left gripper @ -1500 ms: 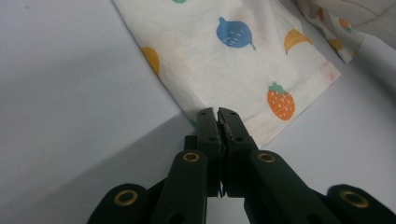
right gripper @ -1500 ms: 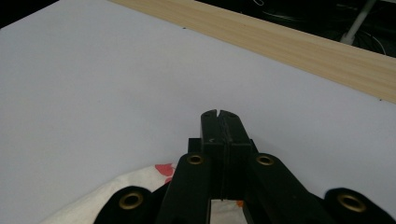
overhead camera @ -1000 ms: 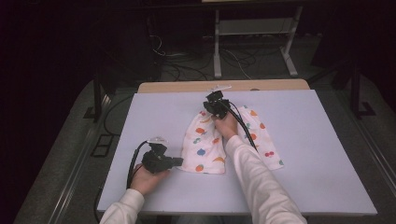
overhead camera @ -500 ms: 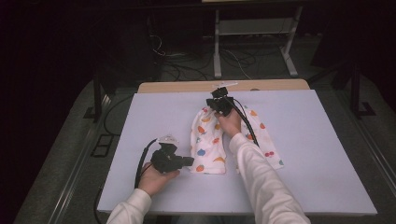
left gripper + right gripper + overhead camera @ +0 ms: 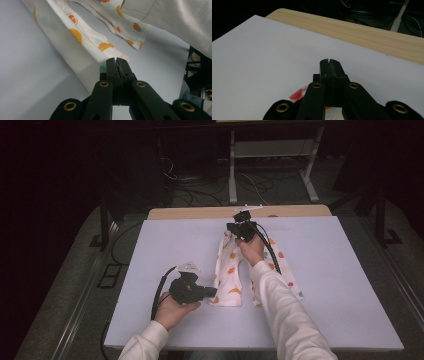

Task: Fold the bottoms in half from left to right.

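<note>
White printed trousers (image 5: 231,270) lie between both hand-held grippers.

White sleeves (image 5: 287,320), black tongs (image 5: 212,293)

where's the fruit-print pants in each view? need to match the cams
High view: the small white fruit-print cotton pants lie flat at table centre, waistband far, cuffs near.
Left gripper view: pants run from upper left to the shut jaws, one leg cuff at the tips.
Right gripper view: a patch of pants at bottom, beside the jaws.
Shared landmark: the pale lilac table cover.
</note>
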{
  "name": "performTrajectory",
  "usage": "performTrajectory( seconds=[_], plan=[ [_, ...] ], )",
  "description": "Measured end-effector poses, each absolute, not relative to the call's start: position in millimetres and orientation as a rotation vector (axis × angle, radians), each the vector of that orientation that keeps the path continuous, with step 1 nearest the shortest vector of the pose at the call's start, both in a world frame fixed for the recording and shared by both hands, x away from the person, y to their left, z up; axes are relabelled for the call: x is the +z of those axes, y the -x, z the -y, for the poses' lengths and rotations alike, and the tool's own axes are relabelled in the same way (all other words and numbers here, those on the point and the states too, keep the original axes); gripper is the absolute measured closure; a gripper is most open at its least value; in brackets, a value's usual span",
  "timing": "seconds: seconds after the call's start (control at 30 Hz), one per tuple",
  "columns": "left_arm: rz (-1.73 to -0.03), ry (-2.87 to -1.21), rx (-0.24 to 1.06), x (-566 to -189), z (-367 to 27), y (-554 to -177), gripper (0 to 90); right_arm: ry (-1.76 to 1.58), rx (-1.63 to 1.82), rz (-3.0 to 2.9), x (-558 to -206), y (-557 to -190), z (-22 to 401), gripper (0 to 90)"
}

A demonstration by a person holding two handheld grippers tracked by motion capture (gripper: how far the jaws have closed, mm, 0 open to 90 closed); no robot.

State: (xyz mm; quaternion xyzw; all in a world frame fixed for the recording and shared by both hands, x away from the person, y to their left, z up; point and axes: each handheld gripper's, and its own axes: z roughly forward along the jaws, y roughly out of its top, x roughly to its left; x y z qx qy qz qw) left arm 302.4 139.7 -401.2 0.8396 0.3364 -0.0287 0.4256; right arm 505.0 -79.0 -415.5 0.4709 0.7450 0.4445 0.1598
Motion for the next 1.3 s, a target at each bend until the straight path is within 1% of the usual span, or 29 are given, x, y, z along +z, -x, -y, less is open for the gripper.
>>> performTrajectory(
  seconds=[1.3],
  plan=[
    [-0.677,-2.131,-0.136,-385.4,-74.8,-297.5,88.8,-1.452,1.327,-2.080,-416.8,-502.1,140.5,89.4]
  ],
)
